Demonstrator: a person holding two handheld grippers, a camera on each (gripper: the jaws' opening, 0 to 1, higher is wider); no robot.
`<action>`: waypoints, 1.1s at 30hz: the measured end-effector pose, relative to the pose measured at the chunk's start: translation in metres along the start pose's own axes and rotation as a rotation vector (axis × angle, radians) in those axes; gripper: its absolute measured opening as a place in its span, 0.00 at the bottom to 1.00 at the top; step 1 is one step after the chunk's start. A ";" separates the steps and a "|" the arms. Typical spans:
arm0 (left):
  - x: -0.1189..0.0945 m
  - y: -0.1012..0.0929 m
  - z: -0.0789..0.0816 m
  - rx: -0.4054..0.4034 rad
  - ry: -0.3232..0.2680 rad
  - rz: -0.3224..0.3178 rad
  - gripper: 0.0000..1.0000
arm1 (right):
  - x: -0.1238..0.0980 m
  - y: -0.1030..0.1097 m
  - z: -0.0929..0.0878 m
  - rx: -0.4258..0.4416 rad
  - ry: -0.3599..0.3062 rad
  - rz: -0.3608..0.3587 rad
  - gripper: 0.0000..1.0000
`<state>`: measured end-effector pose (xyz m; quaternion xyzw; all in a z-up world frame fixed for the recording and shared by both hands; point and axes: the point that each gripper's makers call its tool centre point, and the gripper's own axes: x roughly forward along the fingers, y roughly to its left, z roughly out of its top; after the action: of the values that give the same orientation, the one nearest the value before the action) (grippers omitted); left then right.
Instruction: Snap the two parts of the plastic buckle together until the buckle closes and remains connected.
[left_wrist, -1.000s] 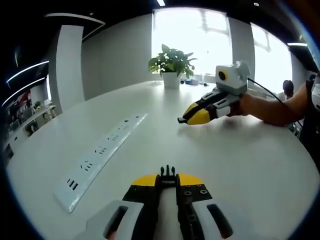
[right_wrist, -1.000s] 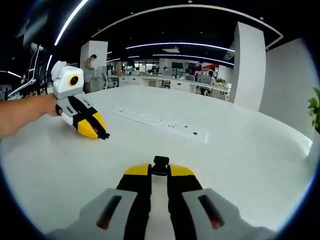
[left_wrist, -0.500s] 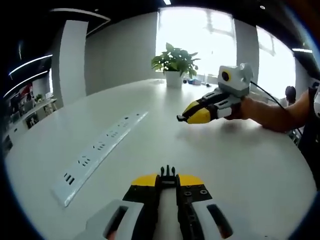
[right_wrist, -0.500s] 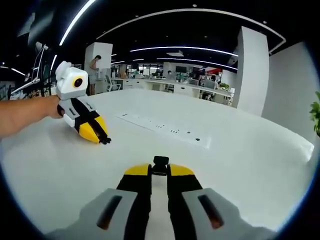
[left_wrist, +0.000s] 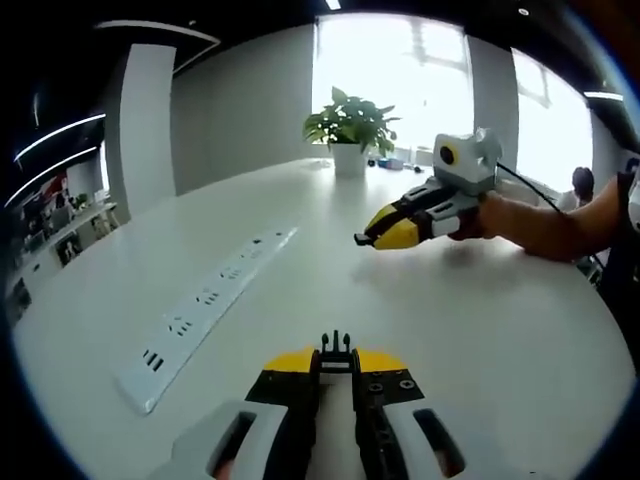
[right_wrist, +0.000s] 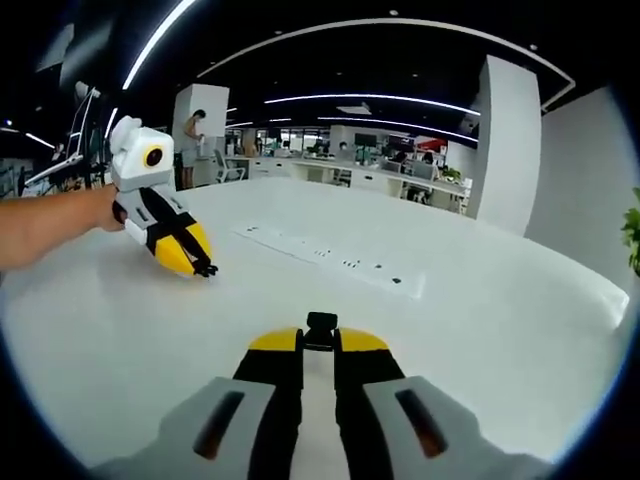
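Observation:
At the bottom of the left gripper view, my left gripper (left_wrist: 336, 360) is shut on a small black pronged buckle part (left_wrist: 336, 343) that sticks out past its yellow tips. The right gripper (left_wrist: 368, 238) hangs over the white table (left_wrist: 480, 330) further off, pointing left, with a small black piece at its tip. In the right gripper view my right gripper (right_wrist: 320, 340) is shut on a short black blocky buckle part (right_wrist: 321, 322). The left gripper (right_wrist: 205, 268) comes in at the left, tilted down toward the table (right_wrist: 120, 330). The two parts are well apart.
A long white power strip (left_wrist: 215, 305) lies on the table, also visible as the power strip (right_wrist: 330, 260). A potted plant (left_wrist: 348, 125) stands at the far edge before bright windows. A bare forearm (left_wrist: 545, 225) holds the right gripper, and another forearm (right_wrist: 45, 225) holds the left.
Both grippers keep their buckle parts. In the right gripper view the left gripper has shifted slightly up and left; in the left gripper view the right gripper barely moved.

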<state>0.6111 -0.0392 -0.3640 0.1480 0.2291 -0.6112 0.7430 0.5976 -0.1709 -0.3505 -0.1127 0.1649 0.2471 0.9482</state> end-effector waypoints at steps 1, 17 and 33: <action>-0.001 -0.001 0.003 0.001 -0.007 -0.001 0.10 | 0.000 0.000 0.000 0.000 0.002 0.002 0.09; -0.008 -0.008 0.017 0.030 0.016 0.038 0.10 | -0.005 0.003 0.004 -0.002 -0.013 0.013 0.09; -0.015 -0.005 0.018 0.020 0.005 0.073 0.10 | -0.012 -0.003 0.016 0.001 -0.056 -0.016 0.09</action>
<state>0.6066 -0.0371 -0.3406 0.1654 0.2192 -0.5858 0.7625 0.5931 -0.1742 -0.3313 -0.1064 0.1376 0.2426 0.9544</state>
